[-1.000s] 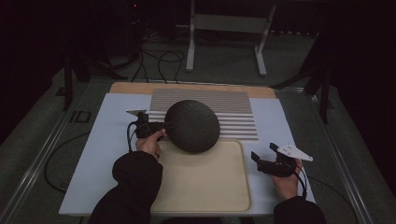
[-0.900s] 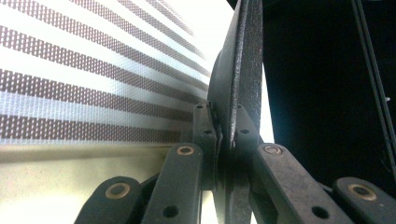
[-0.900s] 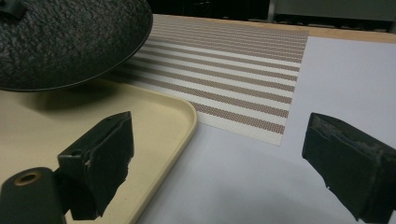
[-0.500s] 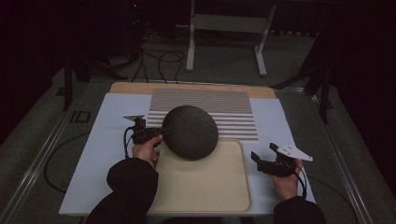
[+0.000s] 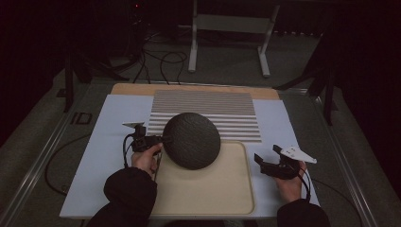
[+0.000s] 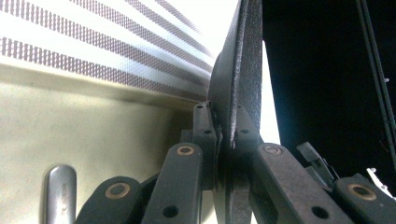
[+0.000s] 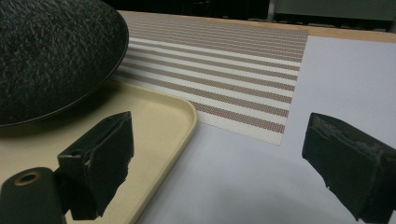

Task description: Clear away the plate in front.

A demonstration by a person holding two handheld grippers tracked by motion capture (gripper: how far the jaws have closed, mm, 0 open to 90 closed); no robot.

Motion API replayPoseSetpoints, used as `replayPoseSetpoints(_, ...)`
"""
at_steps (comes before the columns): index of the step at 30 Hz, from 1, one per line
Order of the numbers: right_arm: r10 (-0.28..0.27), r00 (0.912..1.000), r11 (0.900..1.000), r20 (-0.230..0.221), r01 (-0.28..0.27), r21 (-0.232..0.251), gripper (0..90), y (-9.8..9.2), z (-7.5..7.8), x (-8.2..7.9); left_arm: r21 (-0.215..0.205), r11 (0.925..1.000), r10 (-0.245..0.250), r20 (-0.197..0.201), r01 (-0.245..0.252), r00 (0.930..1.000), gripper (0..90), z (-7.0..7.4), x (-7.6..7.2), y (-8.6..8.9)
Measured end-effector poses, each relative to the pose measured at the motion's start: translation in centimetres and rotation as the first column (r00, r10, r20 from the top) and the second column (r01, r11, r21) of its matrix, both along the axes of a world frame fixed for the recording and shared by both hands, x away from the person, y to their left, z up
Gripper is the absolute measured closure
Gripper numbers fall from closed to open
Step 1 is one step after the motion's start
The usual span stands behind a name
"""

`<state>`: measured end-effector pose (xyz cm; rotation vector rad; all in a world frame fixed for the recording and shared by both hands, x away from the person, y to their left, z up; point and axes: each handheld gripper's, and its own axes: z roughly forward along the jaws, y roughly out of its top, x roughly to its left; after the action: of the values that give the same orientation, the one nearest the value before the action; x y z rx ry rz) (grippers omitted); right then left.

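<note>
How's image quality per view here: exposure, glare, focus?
High view: dim overall, surroundings near black, dark plate low in contrast but sharp. Left gripper view: striped mat blown out by glare toward the top, plate rim very close and soft, right side black. Right gripper view: evenly lit, the right hand-held gripper jaws slightly soft in the foreground, tray edge crisp.

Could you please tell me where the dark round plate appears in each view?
High view: plate at centre, over the tray's far edge.
Left gripper view: plate edge-on, centre right, clamped in the jaws.
Right gripper view: plate top left.
Shared landmark: striped mat.
</note>
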<state>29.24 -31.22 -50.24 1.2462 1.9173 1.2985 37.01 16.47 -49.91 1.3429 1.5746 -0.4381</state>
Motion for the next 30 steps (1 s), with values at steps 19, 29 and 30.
replayPoseSetpoints(19,-0.001,1.0000,1.000,-0.002,0.001,-0.004,9.1,0.1,0.0,0.0,-0.008,0.9999,-0.010,-0.003,0.010,0.9999,85.8,-0.8,-1.8,1.0)
replayPoseSetpoints(29,-0.002,1.0000,1.000,-0.003,0.002,-0.002,9.1,0.0,0.0,0.0,-0.009,0.9997,-0.022,-0.007,0.022,0.9997,85.7,-1.1,-2.5,1.3)
replayPoseSetpoints(30,-0.002,1.0000,1.000,-0.002,0.002,-0.002,9.1,0.0,0.0,0.0,-0.009,0.9997,-0.022,-0.008,0.022,0.9997,85.8,-1.1,-2.6,1.3)
